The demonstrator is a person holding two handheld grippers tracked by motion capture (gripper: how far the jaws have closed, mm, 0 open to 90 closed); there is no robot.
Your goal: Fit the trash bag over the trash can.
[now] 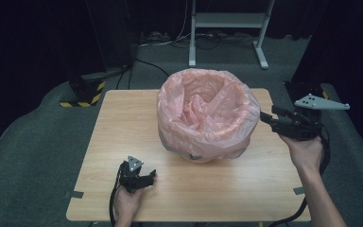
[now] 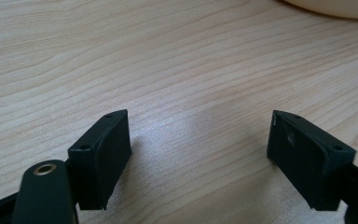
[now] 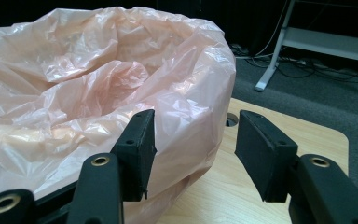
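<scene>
No writing or brand can be read on anything here. A round bin lined with a crinkled, translucent pink plastic bag (image 1: 208,113) stands near the middle of the light wooden table (image 1: 123,123), toward its far edge. The bag folds over the rim and sags into the hollow, glossy and full of creases; a grey strip of the bin shows beneath its hem.

The left gripper (image 1: 142,177) rests low over the near left part of the table, well apart from the bag, its 2 black fingers (image 2: 105,154) spread wide above bare wood.

The right gripper (image 1: 269,118) is held just beside the bag's right side, its fingers (image 3: 137,149) apart, with nothing between them.
</scene>
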